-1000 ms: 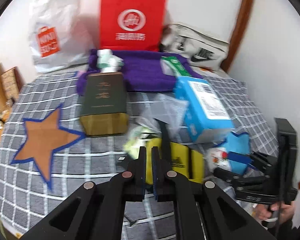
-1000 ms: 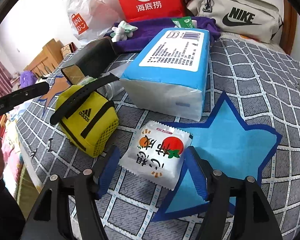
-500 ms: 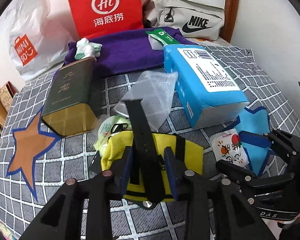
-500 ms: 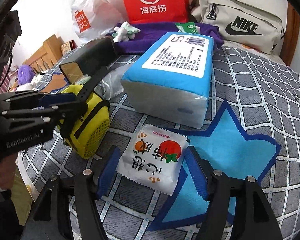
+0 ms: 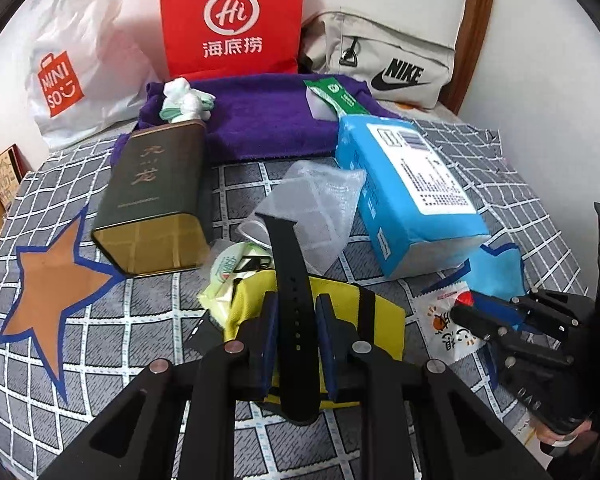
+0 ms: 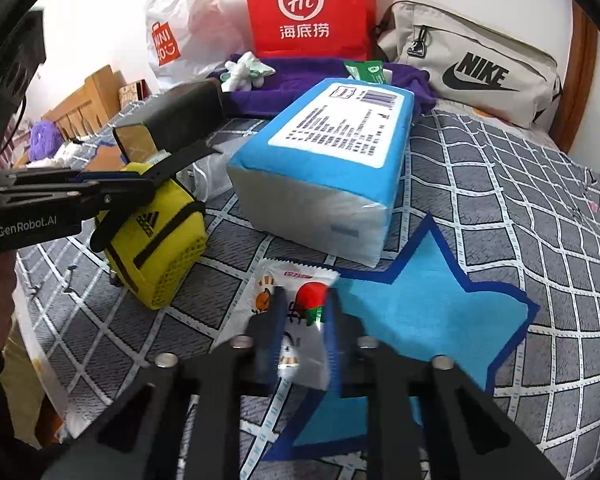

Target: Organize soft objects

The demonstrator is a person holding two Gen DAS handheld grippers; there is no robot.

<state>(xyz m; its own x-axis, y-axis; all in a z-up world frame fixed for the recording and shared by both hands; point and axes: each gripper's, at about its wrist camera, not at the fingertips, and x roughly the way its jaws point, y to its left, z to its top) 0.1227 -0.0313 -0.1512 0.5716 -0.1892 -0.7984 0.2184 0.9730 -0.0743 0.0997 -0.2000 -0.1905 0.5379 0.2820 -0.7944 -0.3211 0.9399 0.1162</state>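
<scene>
Beyond my jaws the blue tissue pack [image 6: 332, 160] lies on the bed [image 6: 500, 184]. My left gripper [image 5: 296, 320], wider a moment ago, is closing on the black strap [image 5: 288, 264] atop the yellow pouch [image 6: 160, 252]. My right gripper [image 6: 304, 320], closing from wide, now pinches the snack packet [image 6: 296, 280]; both lifts look ready.

Crumpled white snack packet [image 6: 296, 320] on blue star [image 6: 432, 312]
</scene>
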